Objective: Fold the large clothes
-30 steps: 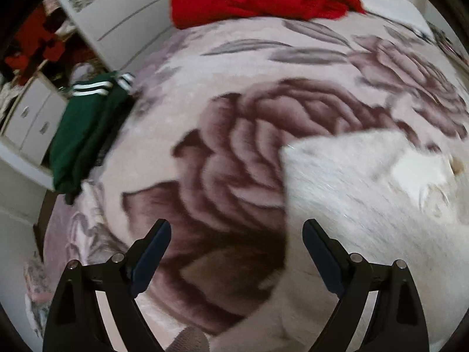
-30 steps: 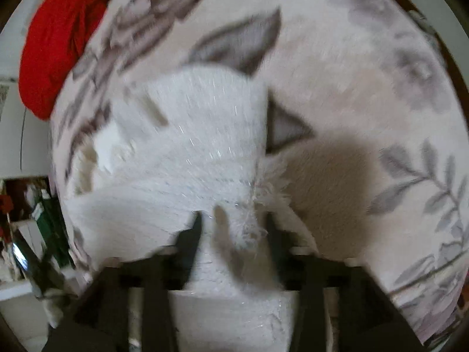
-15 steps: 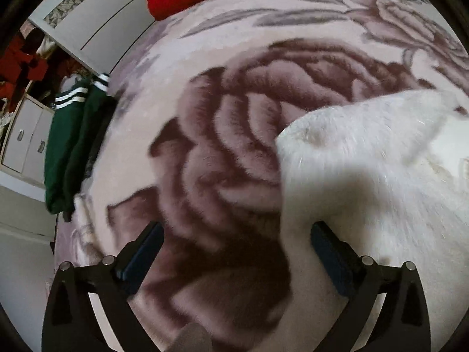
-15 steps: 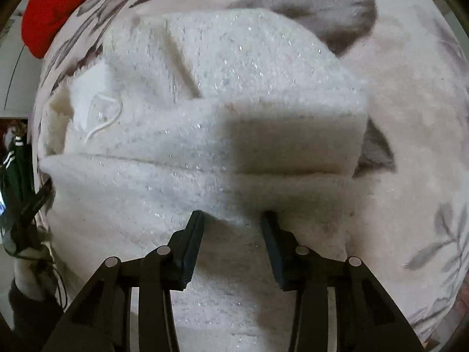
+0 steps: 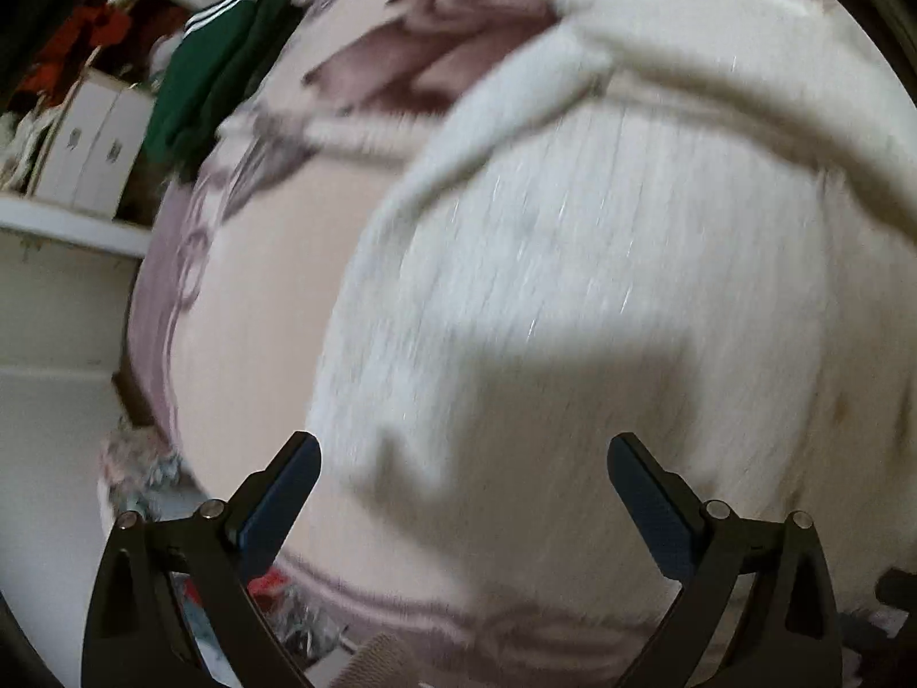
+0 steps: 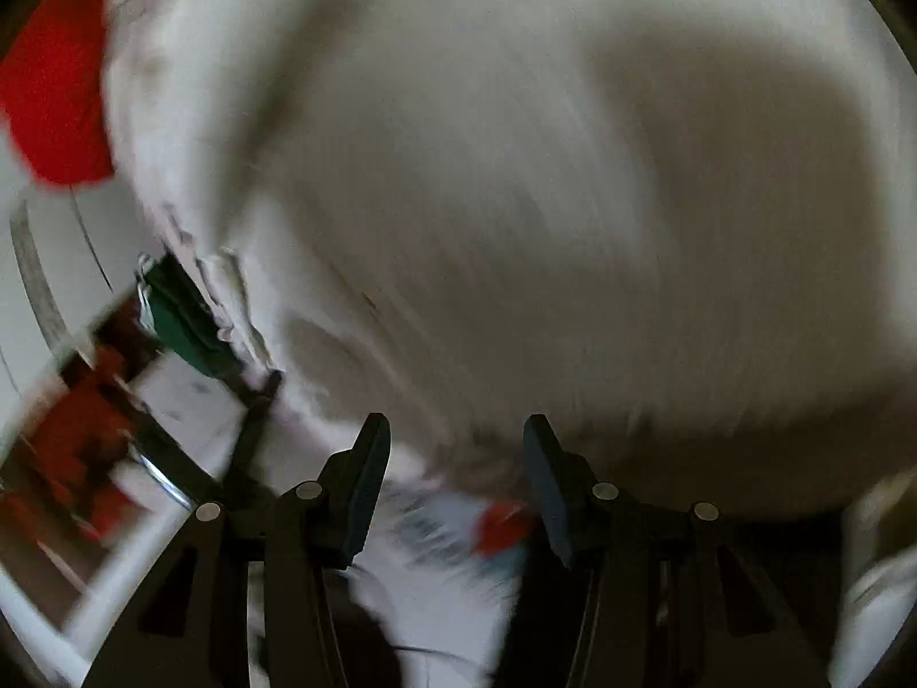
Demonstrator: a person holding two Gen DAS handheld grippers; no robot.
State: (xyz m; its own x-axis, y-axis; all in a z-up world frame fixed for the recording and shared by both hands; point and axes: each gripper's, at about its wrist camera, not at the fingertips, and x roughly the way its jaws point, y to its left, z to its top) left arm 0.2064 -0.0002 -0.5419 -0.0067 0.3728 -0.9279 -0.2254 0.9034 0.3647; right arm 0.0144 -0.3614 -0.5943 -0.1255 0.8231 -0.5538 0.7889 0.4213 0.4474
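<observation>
My left gripper (image 5: 463, 461) has its two black, blue-padded fingers spread wide with nothing between them, hovering just over the near edge of the fluffy white knitted garment (image 5: 602, 264). That garment is a thick, shaggy, ribbed mass lying on the plush pale blanket with dusky purple rose print (image 5: 252, 309), and it fills most of the view beyond my fingers. My right gripper (image 6: 457, 438) is parted more narrowly, also gripping nothing; the same white garment (image 6: 516, 200) looms just past its tips, heavily blurred, with a soft shadow across it.

Only the left view gives me the blanket's flower pattern, and off its far left edge a crumpled dark green garment with white stripes (image 5: 200, 86) beside white drawer fronts (image 5: 86, 149). The right view shows that green garment (image 6: 183, 321) as a small patch, and alone shows a bright red cloth (image 6: 51, 86) at the upper left. Below the right fingers I see only smeared red and white shapes I cannot identify.
</observation>
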